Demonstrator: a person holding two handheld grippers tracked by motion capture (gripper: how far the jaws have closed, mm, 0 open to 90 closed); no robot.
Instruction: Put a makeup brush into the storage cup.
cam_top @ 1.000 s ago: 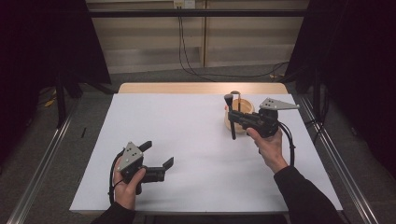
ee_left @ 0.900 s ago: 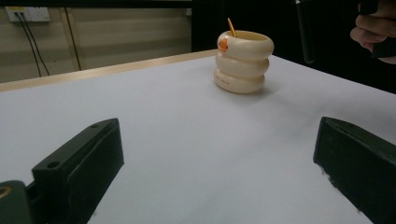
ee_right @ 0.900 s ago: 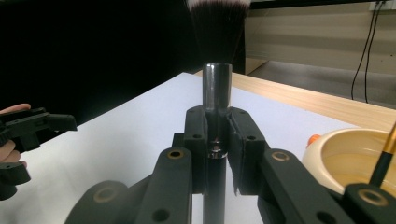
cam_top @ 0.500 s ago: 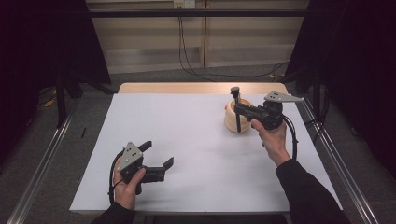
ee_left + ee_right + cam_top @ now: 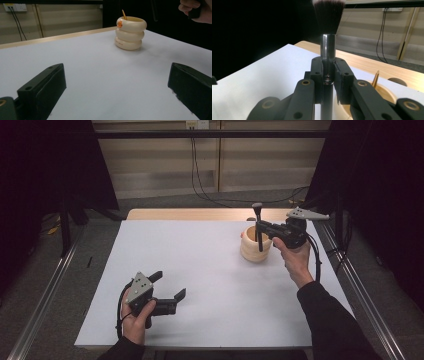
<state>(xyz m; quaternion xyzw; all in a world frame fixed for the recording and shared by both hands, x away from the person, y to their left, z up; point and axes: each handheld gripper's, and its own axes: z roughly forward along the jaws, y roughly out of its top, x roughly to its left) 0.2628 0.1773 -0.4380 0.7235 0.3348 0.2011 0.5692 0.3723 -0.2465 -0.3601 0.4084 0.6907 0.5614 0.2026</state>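
A cream ribbed holder (image 5: 255, 245) made of stacked rings stands at the back right of the white table; it also shows far ahead in the left gripper view as the holder (image 5: 130, 33), with a thin gold stick (image 5: 124, 14) poking out. My right gripper (image 5: 260, 227) hovers just above the holder, shut on a black makeup brush (image 5: 258, 226) held upright, bristles up. In the right gripper view the jaws clamp the brush's metal ferrule (image 5: 327, 61), and the holder's rim (image 5: 387, 93) lies just below. My left gripper (image 5: 169, 285) rests open near the front left with nothing between its fingers (image 5: 43, 87).
The white table sheet (image 5: 200, 270) spreads wide between the two grippers. A wooden strip (image 5: 190, 214) runs along the table's far edge. Metal rails (image 5: 360, 285) flank the table on both sides, and cables hang on the back wall.
My right gripper has carried the brush to the right and slightly up, from beside the holder's left side to above it. The left gripper has stayed put.
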